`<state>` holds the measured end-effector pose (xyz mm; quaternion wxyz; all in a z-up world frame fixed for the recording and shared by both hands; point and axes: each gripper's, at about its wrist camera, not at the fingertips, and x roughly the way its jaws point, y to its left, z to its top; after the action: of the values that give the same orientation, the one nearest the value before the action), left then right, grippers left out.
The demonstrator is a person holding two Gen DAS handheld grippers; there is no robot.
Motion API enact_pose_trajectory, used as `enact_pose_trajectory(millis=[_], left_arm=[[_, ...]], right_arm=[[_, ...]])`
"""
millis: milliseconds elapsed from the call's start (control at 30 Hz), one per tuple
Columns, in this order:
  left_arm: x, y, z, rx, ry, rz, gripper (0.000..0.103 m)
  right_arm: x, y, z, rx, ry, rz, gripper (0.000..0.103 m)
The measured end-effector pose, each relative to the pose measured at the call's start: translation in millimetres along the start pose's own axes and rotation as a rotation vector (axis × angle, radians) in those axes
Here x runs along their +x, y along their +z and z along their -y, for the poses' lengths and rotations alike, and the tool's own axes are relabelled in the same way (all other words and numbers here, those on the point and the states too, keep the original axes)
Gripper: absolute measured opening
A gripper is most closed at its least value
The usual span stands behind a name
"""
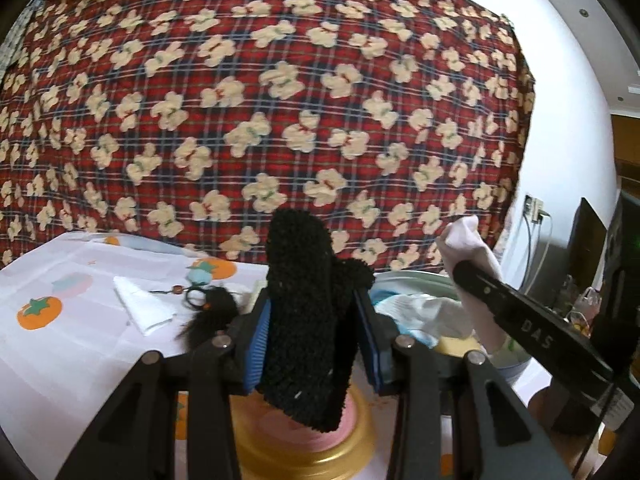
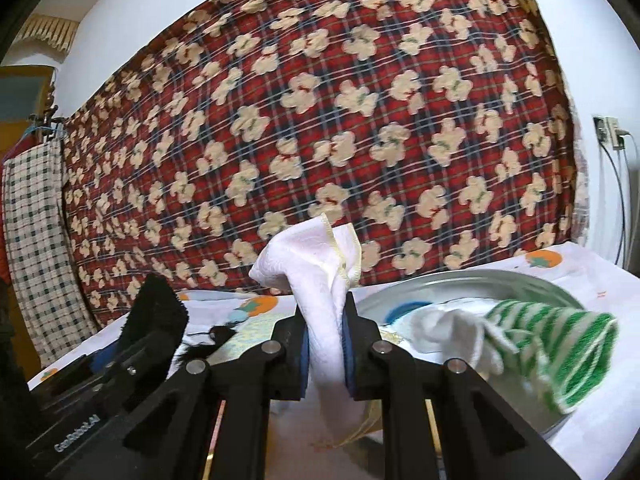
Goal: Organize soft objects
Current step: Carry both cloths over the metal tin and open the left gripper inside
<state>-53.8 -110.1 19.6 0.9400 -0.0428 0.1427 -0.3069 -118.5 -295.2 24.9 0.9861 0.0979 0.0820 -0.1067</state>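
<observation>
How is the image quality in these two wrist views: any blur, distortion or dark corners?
Left wrist: strong fisheye bowing of the red plaid bear-print blanket, dark vignette at the corners, fuzzy black knitted sock sharp. Right wrist: same bowing and vignette; green-and-white striped knitted sock smeared by blur, white cloth in the jaws crisp.

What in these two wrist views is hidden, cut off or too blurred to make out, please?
- Gold-rimmed round container, left wrist view: contents covered by the black fuzzy cloth in the left hand-held gripper.
- Green striped knit, right wrist view: motion-blurred, kind unclear.
- Metal basin, right wrist view: its inside is covered by white cloths.
- Dark keychain, left wrist view: too small to identify.
</observation>
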Motion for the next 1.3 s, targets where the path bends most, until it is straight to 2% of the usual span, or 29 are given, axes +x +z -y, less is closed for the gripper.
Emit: enact_pose_trajectory(millis=[433,733,933,1100,1300], left_arm=[[20.8,3.2,55.6,0.038,-0.105,-0.016,0.039],[38.7,3.2,82.7,0.060,-0.142,-0.033,0.039],[58.4,1.4,103.9,0.069,-0.181,-0.067,0.039],[86.2,1.5,123.0,0.067,-0.192,-0.116,0.039],[115.8,-7.0,141.8,0.076,-0.167,-0.177,0.039]], right_arm=[[-11.9,14.6,65.6,0.033,-0.118,0.042,0.015],[-15.0,25.8,117.7,0.103,-0.193,0.049,0.015],[-8.9,30.5,131.4,0.056,-0.240,0.041,0.015],[3.0,32.0,146.6,0.012,-0.282,0.007,0.015],[20.7,27.2,153.4,0.007,-0.277,-0.079,0.015]])
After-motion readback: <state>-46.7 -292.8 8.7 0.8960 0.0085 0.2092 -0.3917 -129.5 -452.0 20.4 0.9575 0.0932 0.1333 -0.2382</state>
